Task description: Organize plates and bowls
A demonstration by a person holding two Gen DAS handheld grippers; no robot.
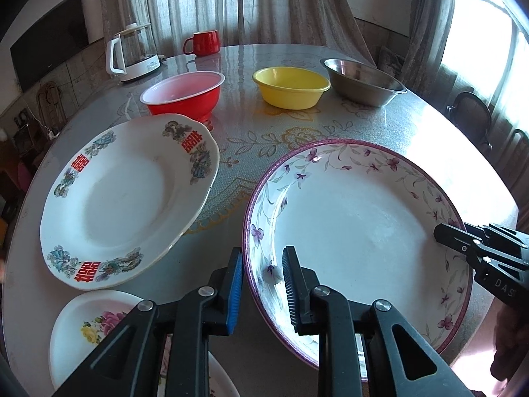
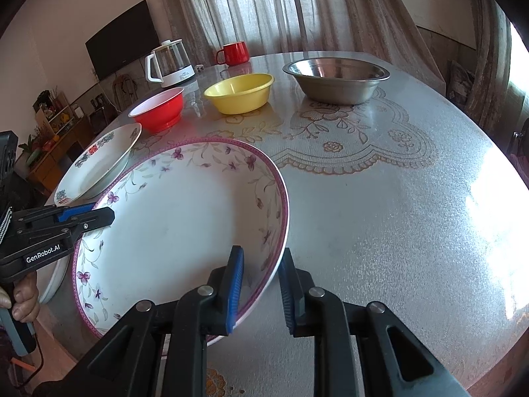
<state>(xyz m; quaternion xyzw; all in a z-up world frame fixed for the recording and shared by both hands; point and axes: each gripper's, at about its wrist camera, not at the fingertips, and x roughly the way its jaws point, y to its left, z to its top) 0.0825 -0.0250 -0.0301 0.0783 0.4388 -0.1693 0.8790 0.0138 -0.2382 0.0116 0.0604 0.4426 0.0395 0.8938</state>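
Observation:
A large plate with a purple rim and purple flowers (image 1: 357, 225) (image 2: 175, 218) sits at the near edge of the table. My left gripper (image 1: 263, 254) (image 2: 109, 213) is shut on its left rim, the blue pad outside and the black pad inside. On the opposite rim my right gripper (image 2: 261, 254) (image 1: 443, 231) is shut too, blue pad inside and black pad outside. Left of it lies a white plate with red characters (image 1: 125, 198) (image 2: 99, 162), whose edge the floral plate overlaps. A small rose-patterned plate (image 1: 92, 324) lies nearest, at the lower left.
A red bowl (image 1: 185, 96) (image 2: 158, 109), a yellow bowl (image 1: 291, 87) (image 2: 239, 94) and a steel bowl (image 1: 363, 81) (image 2: 337, 81) stand in a row further back. Behind them are a glass kettle (image 1: 132, 53) and a red mug (image 1: 205, 43). The round table (image 2: 380, 215) spreads bare to the right.

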